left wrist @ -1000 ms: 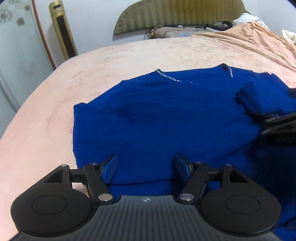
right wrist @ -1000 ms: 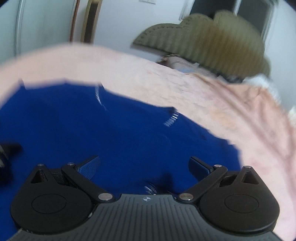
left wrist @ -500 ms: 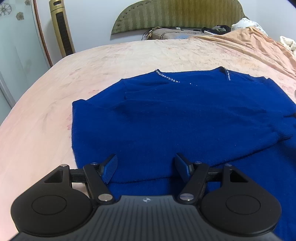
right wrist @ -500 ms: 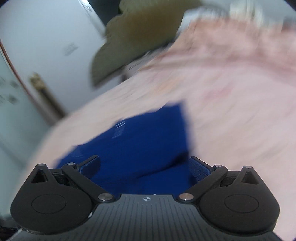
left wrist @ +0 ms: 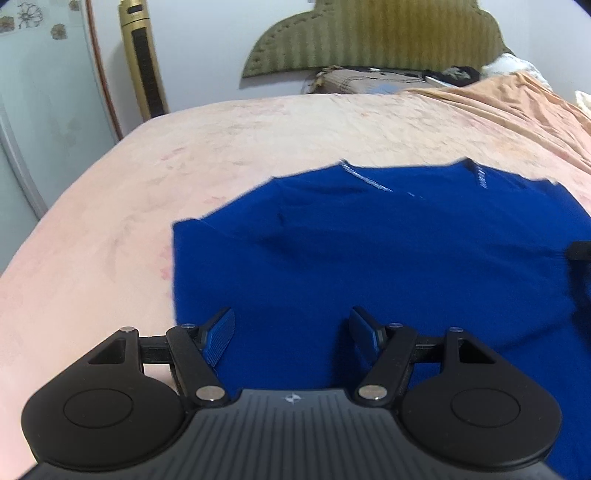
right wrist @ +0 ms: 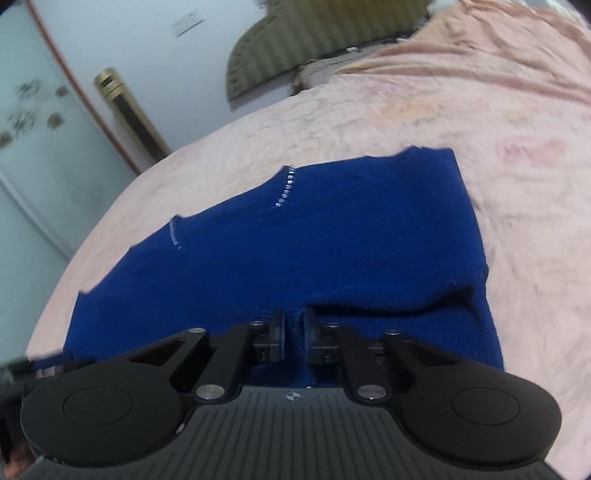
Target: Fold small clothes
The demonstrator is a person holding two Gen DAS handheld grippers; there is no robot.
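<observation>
A blue sweater lies spread flat on a pink bedspread, its beaded neckline towards the headboard. The left gripper hangs just over the near edge of the sweater with its jaws apart and no cloth pinched between them. The right gripper has just been closing, and its jaws now stand nearly together, pinching a raised fold of the sweater's near edge between the pads, with cloth bunched up beside them

A home bedroom: a bed (pink sheet) with padded headboard.
</observation>
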